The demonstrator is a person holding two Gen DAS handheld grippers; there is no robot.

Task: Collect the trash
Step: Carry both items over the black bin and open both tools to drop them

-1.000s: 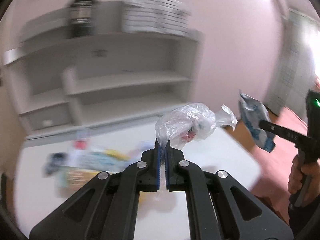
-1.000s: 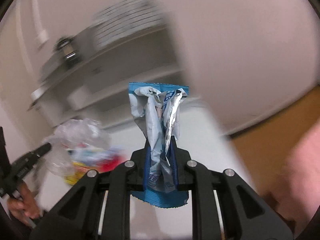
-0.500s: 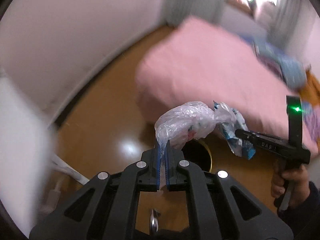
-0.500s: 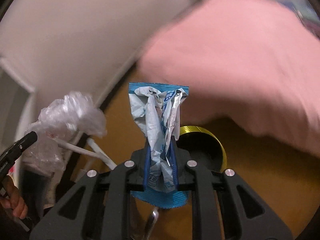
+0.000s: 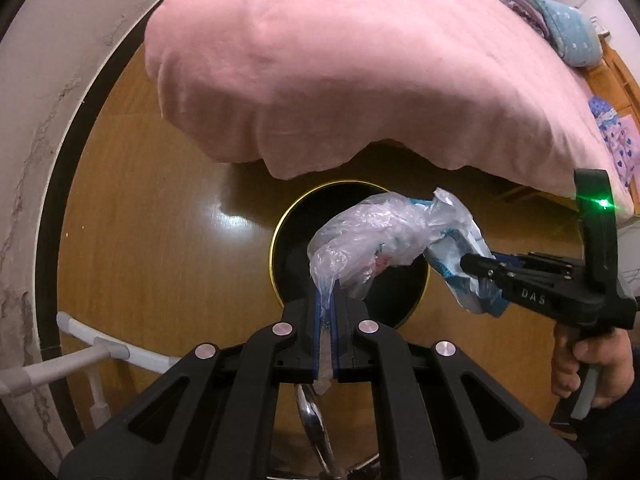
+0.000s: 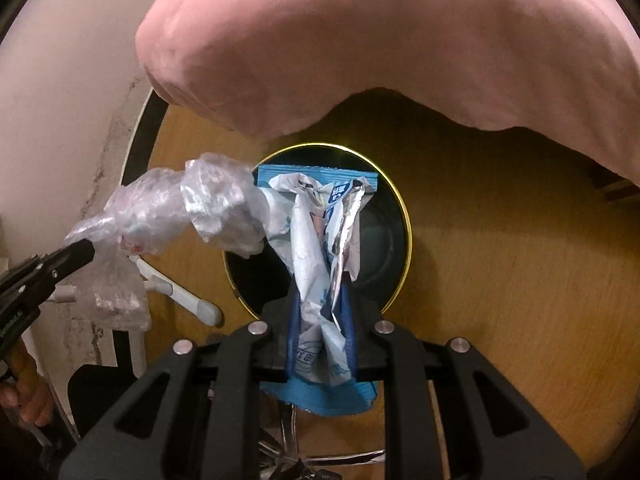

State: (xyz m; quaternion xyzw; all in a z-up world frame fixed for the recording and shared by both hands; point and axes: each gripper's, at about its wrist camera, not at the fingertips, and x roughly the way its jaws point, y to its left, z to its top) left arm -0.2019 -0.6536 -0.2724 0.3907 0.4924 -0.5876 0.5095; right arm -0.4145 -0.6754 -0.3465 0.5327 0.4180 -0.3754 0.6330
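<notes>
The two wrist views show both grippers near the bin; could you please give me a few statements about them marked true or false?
1. The left gripper is shut on a clear plastic bag. True.
2. The right gripper is empty. False: it clamps a blue and white wrapper.
3. A black bin with a gold rim stands on the wooden floor. True.
4. The wrapper already lies inside the bin. False: it is held above it.
</notes>
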